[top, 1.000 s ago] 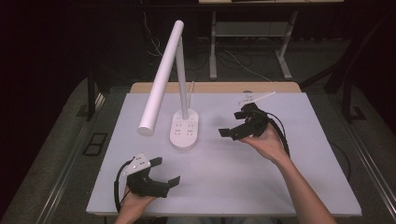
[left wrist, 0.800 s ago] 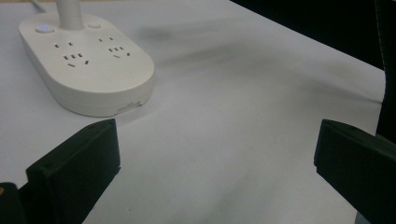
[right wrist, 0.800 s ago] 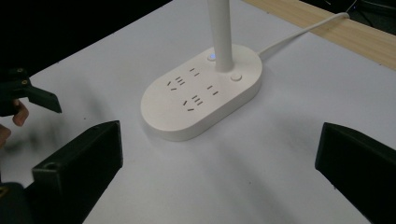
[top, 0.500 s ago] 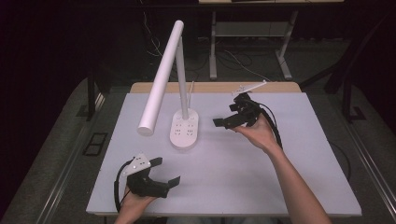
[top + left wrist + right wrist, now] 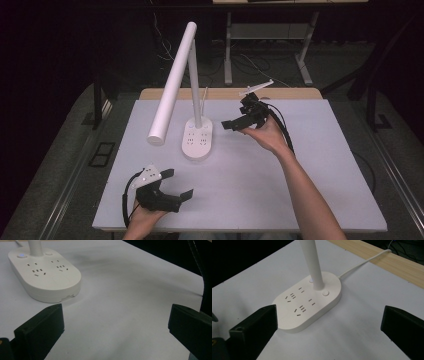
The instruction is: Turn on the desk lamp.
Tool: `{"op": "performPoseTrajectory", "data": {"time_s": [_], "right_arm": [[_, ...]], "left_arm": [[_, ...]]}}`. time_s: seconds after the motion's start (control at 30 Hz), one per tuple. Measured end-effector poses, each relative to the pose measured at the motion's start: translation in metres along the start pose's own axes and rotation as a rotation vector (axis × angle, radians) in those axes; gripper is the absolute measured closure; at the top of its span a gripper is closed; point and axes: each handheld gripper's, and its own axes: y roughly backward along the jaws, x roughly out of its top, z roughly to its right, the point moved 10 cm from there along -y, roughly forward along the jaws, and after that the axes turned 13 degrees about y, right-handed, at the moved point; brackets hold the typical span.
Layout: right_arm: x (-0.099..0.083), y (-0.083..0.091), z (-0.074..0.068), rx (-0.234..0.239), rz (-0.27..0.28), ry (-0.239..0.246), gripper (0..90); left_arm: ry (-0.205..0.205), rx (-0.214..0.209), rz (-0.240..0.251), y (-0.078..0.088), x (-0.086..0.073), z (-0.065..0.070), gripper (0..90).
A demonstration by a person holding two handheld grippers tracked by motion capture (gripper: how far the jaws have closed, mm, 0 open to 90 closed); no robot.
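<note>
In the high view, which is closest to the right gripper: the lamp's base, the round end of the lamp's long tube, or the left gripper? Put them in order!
From the right gripper:
1. Lamp base, just to its left on the table.
2. Round end of the lamp tube, farther left, raised above the table.
3. Left gripper, far off by the table's near edge.

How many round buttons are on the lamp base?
2. On the lamp base, one button sits just right of the stem in the right gripper view; the other button peeks out behind the stem, partly hidden.
</note>
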Motion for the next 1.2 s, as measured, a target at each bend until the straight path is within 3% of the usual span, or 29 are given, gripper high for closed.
{"op": "performPoseTrajectory", "data": {"time_s": [0.77,0.83,0.87,0.9,0.97,1.2], "right_arm": [[0.025,-0.045,0.0,0.024,-0.002,0.015,0.7],[0.024,-0.052,0.0,0.025,0.006,0.025,11.5],[0.024,-0.052,0.0,0.025,0.006,0.025,11.5],[0.024,-0.056,0.003,-0.004,0.011,0.033,16.4],[0.024,-0.059,0.005,-0.009,0.017,0.025,24.0],[0.021,-0.071,0.01,0.003,0.035,0.012,37.5]], "left_arm": [[0.004,-0.006,0.008,0.001,0.001,0.001,0.0],[0.004,-0.005,0.008,0.001,0.001,0.001,0.0],[0.004,-0.006,0.008,0.001,0.001,0.001,0.0],[0.005,-0.006,0.009,0.001,0.001,0.001,0.0],[0.006,-0.005,0.01,0.001,0.001,0.001,0.0],[0.001,-0.007,0.008,0.001,0.001,0.001,0.0]]}}
